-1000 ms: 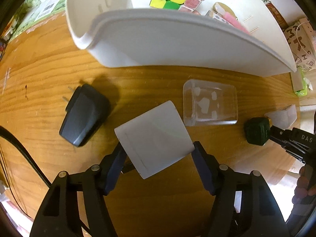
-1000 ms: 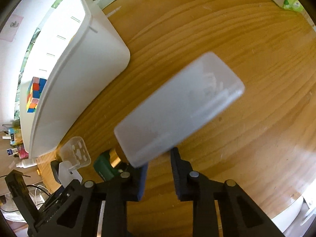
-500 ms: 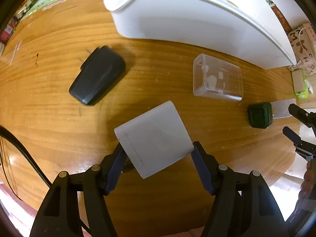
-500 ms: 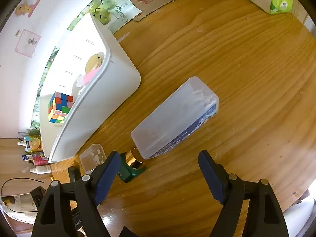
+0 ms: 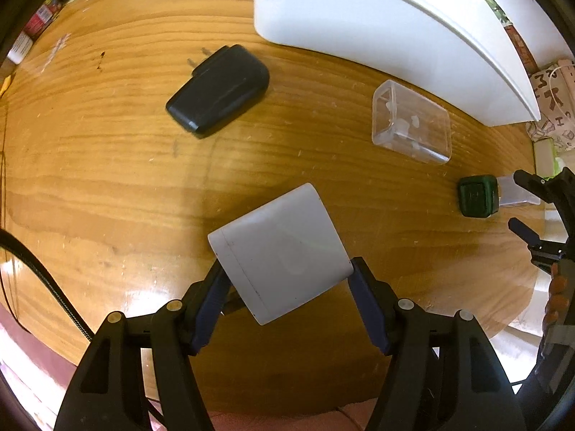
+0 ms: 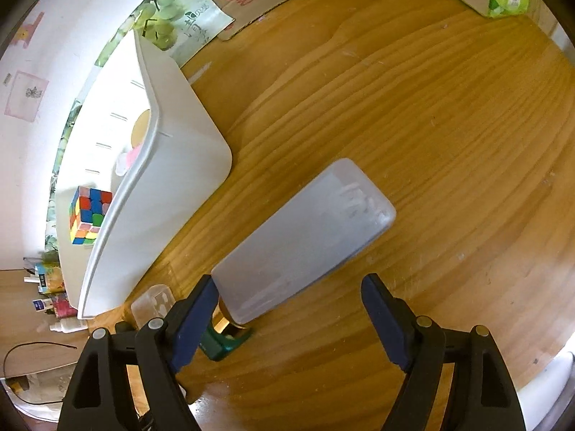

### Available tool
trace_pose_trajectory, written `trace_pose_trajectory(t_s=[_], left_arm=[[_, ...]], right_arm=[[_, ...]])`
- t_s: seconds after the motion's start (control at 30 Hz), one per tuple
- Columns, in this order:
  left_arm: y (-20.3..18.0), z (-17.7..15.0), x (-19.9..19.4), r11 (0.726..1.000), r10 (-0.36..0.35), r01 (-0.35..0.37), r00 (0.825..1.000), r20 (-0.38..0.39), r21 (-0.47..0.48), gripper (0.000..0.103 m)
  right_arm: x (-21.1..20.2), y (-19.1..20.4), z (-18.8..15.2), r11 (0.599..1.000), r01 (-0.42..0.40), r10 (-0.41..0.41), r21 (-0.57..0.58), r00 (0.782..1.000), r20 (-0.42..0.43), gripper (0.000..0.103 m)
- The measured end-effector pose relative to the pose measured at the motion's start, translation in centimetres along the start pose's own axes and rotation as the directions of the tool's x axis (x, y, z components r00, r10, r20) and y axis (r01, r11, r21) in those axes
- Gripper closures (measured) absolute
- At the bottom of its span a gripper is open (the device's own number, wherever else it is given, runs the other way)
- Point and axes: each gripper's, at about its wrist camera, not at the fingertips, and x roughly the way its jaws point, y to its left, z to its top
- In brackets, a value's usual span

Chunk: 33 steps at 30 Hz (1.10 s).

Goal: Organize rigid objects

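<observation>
The left claw (image 5: 285, 282) was closed on a white charger block (image 5: 280, 251), held clear above the table (image 5: 107, 179). The right claw (image 6: 289, 314) stood wide open, gripping nothing, with the frosted bottle (image 6: 305, 240) lying on the table between its fingers, green cap (image 6: 224, 341) toward the left finger.

To do the step well, the right claw probably needed to settle lower around the bottle's middle before closing, since the round, smooth body could roll or squirt out of a grip near the cap. The left claw's load looked ready for the white bin (image 5: 377, 25), which already held a colour cube (image 6: 88, 213); lifting over the rim before release would avoid a knock.

Compared with 1 second earlier, the right claw had let go of the bottle and opened, and the bottle now lay on the wood. The left view had drawn back from the bin, leaving the black adapter (image 5: 219, 88) and clear box (image 5: 413, 129) farther off, untouched.
</observation>
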Motion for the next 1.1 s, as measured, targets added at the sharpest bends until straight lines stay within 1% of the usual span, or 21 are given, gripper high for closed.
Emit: trace_pose_trajectory(t_s=[0.07,0.13,0.17,0.23,0.27,0.3,0.33,0.4,0.43,0.47,0.5,0.63,0.7,0.93,0.97,1.03,1.1], left_arm=[[-0.2,-0.4,0.2,1.0,0.0,0.0,1.0,0.002,-0.014,0.033],[-0.1,-1.0,0.1,1.0,0.001,-0.001,1.0,0.003,-0.027,0.033],[-0.1,-1.3,0.1,0.999,0.001,0.0,1.0,0.005,-0.033,0.033],[-0.2,-1.6,0.0,0.999,0.002,-0.002,1.0,0.007,-0.043,0.033],[-0.3,-1.9,-0.1,0.999,0.002,-0.002,1.0,0.008,-0.047,0.033],[-0.6,-1.2,-0.6,0.999,0.003,-0.002,1.0,0.008,-0.051,0.033],[-0.7,-1.5,-0.6,0.998,0.003,-0.003,1.0,0.009,-0.059,0.033],[-2.2,-1.0,0.0,0.997,0.006,-0.005,1.0,0.008,-0.071,0.033],[-2.3,-1.2,-0.1,0.997,0.005,-0.005,1.0,0.008,-0.079,0.033],[-2.4,-1.3,0.0,0.996,0.005,-0.004,1.0,0.007,-0.086,0.033],[-2.7,-1.4,0.1,0.996,0.004,-0.003,1.0,0.006,-0.094,0.033],[-3.8,-1.9,0.1,0.991,-0.001,0.002,1.0,0.005,-0.131,0.033],[-4.5,-1.6,0.4,0.99,-0.001,0.001,1.0,0.004,-0.144,0.033],[-6.4,-2.1,-0.3,0.983,-0.028,0.028,1.0,0.003,-0.182,0.033],[-6.7,-1.5,-0.3,0.983,-0.029,0.029,1.0,0.003,-0.183,0.033],[-7.3,-1.4,-0.7,0.982,-0.032,0.034,0.999,0.01,-0.184,0.033],[-7.1,-0.8,-1.5,0.982,-0.037,0.04,0.999,0.023,-0.183,0.033]], right_arm=[[0.1,0.2,0.1,1.0,0.018,-0.017,-0.014,1.0,0.006,0.021],[-0.1,0.4,0.2,0.999,0.014,-0.014,-0.029,1.0,0.006,0.026],[-0.1,0.3,0.3,0.999,-0.004,0.004,-0.035,1.0,0.003,0.034],[0.0,0.2,0.3,0.999,-0.014,0.014,-0.042,1.0,-0.01,0.044],[0.0,0.2,0.4,0.999,-0.012,0.012,-0.05,1.0,-0.017,0.054],[0.1,0.1,0.4,0.998,-0.009,0.008,-0.057,1.0,-0.025,0.064],[0.2,0.0,0.4,0.998,-0.009,0.007,-0.06,0.999,-0.032,0.068],[0.3,-0.3,0.6,0.998,-0.017,0.013,-0.067,0.999,-0.052,0.081],[0.3,-0.5,0.6,0.997,-0.022,0.018,-0.071,0.998,-0.059,0.084],[0.2,-0.6,0.7,0.996,-0.026,0.021,-0.081,0.998,-0.067,0.093],[0.2,-0.7,0.7,0.995,-0.033,0.026,-0.089,0.997,-0.074,0.099],[-0.4,-1.5,1.0,0.991,-0.064,0.052,-0.118,0.994,-0.098,0.1],[-0.9,-1.8,1.2,0.987,-0.074,0.06,-0.14,0.993,-0.103,0.101],[-2.9,-2.1,2.2,0.974,-0.082,0.059,-0.213,0.992,-0.109,0.102],[-3.2,-2.1,2.3,0.97,-0.077,0.053,-0.23,0.993,-0.106,0.102],[-3.3,-2.2,2.5,0.968,-0.081,0.055,-0.238,0.992,-0.112,0.102],[-3.6,-2.4,2.7,0.967,-0.083,0.055,-0.241,0.992,-0.117,0.102]])
